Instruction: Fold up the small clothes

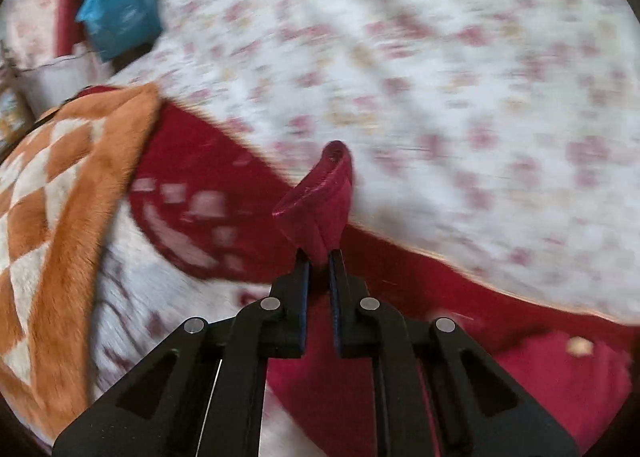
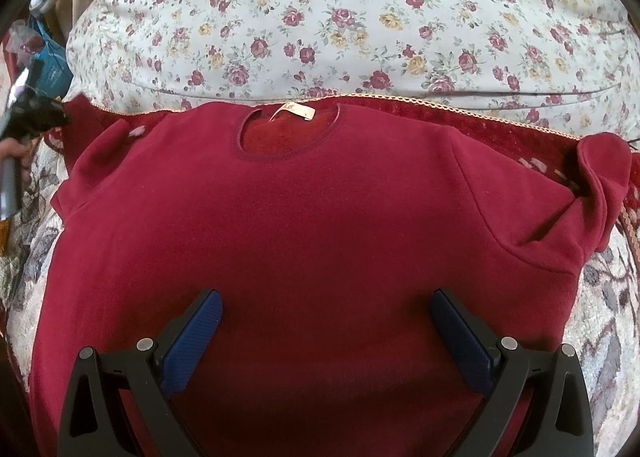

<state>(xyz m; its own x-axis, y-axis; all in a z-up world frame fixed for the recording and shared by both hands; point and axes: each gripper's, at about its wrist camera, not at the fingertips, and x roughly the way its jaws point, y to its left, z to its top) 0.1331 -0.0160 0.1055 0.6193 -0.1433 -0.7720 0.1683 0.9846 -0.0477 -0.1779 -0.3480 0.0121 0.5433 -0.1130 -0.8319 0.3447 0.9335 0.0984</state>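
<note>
A flowered bedsheet (image 2: 360,17) fills the far side of the right wrist view, well beyond the right claw (image 2: 326,333), and shows blurred across the top of the left wrist view (image 1: 440,57). Nearer, a dark red carpet with a pale patterned middle (image 2: 608,297) lies under the clothing, its braided edge running just behind the collar.

The red sweatshirt (image 2: 300,237) lies spread flat, front up, directly ahead of and beneath the right claw. Its neckline (image 2: 286,133) sits at the far side from the claw, with a small cream label (image 2: 296,113) inside the collar. The sleeve to the right of the claw is bunched into a lump (image 2: 600,173) at the edge of the garment; the sleeve to the left is short and folded near the shoulder.

An orange and cream checked blanket (image 1: 60,197) lies off to the left of the left claw (image 1: 319,257). A blue plastic bag (image 1: 120,17) sits far ahead and to its left.

The right claw stands wide open above the lower body of the sweatshirt, its blue pads (image 2: 192,345) gripping nothing. The left claw is closed on a fold of the red sweatshirt's fabric (image 1: 320,197), which rises pinched between the two fingers and curls over just beyond the tips. The left view is smeared with motion blur.
</note>
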